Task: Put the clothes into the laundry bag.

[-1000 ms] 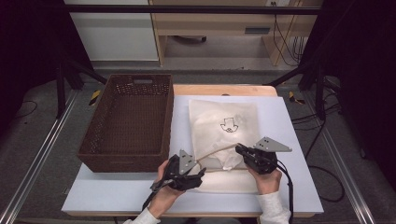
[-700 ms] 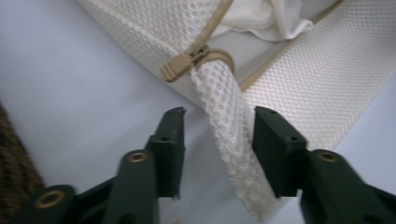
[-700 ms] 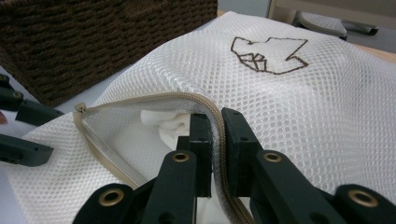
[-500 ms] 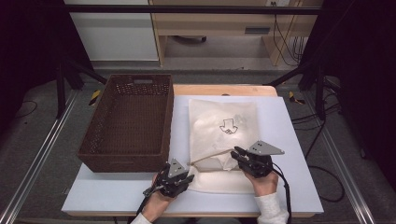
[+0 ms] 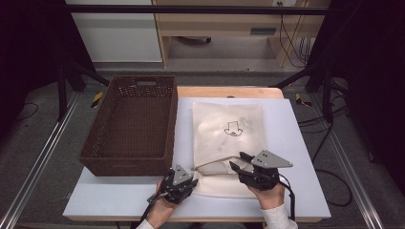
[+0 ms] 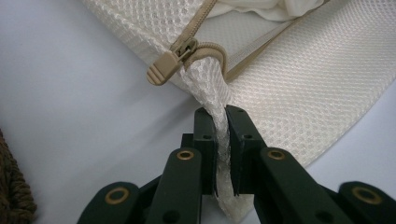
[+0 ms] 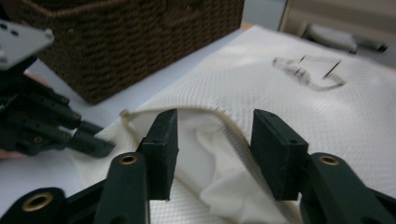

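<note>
Mesh laundry bag [image 5: 228,138] lying flat on the white table [image 5: 119,198], just right of the brown wicker basket [image 5: 131,125], its zippered mouth at the near edge, towards the person. The left gripper [image 5: 181,183] is clamped on a pinch of mesh at the bag's near left corner; the left gripper view shows the netting [image 6: 219,126] squeezed between the two black jaws, just below the beige zipper slider [image 6: 169,65] at the end of its track. This hold probably serves as an anchor: with the corner pinned, the fabric beside the zipper stays taut and the bag cannot slide across the smooth tabletop.

The right gripper [image 5: 241,164] sits at the near right part of the mouth with its jaws apart and gripping nothing; they have just been opening. In the right gripper view the two jaws frame the gaping mouth, where the zipper edge [image 7: 233,128] curves over a fold of white cloth [image 7: 224,182] inside the bag. No pad presses on either. The mouth stands partly open, so the work in hand appears to concern the opening itself, either widening it or reaching the cloth within. The basket is empty and close by, presumably ready to receive something.
</note>
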The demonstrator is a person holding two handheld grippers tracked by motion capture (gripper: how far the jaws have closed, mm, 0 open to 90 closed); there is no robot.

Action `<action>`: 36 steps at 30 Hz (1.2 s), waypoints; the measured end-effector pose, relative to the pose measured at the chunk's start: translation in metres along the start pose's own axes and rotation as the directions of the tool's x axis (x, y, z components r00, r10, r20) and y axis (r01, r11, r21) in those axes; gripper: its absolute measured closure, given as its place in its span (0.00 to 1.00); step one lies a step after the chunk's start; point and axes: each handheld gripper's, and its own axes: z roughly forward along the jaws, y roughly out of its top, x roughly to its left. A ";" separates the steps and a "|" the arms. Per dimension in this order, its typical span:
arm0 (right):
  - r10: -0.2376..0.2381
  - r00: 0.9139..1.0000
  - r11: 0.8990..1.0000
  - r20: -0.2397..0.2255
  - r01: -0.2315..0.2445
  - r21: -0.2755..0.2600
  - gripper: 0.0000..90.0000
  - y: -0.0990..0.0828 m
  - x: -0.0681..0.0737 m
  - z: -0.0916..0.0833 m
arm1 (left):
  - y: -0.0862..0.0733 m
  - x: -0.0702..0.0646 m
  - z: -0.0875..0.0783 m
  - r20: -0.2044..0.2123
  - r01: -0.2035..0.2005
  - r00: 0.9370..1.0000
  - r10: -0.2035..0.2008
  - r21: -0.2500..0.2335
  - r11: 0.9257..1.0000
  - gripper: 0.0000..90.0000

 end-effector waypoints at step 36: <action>0.027 0.949 0.974 0.313 -0.095 0.206 0.98 -0.031 -0.040 0.092 | 0.000 -0.002 0.000 -0.014 -0.019 1.000 0.019 -0.001 1.000 0.91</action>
